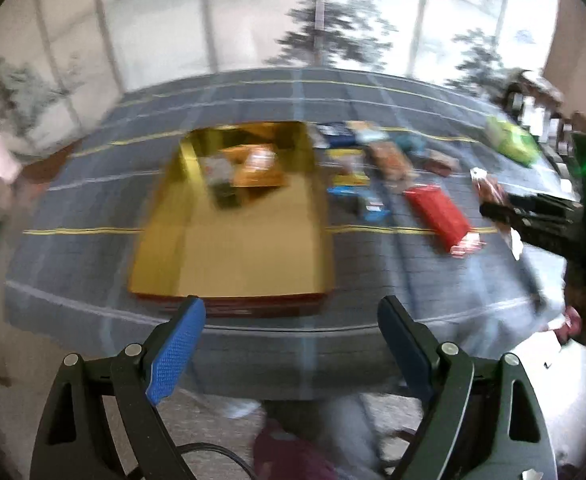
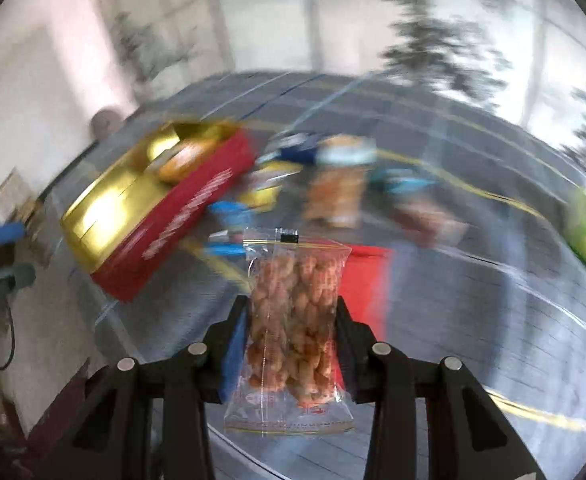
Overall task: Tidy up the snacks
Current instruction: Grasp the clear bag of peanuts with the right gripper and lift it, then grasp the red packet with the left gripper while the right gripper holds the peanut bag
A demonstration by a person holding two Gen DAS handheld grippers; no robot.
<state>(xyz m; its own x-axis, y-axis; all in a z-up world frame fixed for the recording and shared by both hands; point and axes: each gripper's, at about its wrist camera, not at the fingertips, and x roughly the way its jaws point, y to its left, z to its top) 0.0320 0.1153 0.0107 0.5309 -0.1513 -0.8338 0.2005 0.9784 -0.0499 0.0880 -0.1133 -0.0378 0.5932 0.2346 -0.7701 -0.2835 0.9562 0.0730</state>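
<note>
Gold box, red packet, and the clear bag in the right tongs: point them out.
gold box point(image 1: 249, 248): left wrist view, bare floor.
red packet point(image 1: 439, 210): left wrist view, middle.
clear bag point(image 2: 293, 320): right wrist view, middle.

We see a clear glossy plastic packet of brown twisted snacks point(image 2: 293, 320) at lower centre, a shiny gold-lined red box point(image 1: 233, 216) mid-frame, a matt grey checked cloth table cover point(image 1: 73, 264), and textured blue finger pads point(image 1: 177, 356) at lower left.

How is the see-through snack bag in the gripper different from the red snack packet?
The clear snack bag shows its brown twisted snacks; the red packet hides what is inside. The clear bag is pinched in the right gripper above the table; the red packet lies flat on the tablecloth. Both are outside the gold box.
</note>
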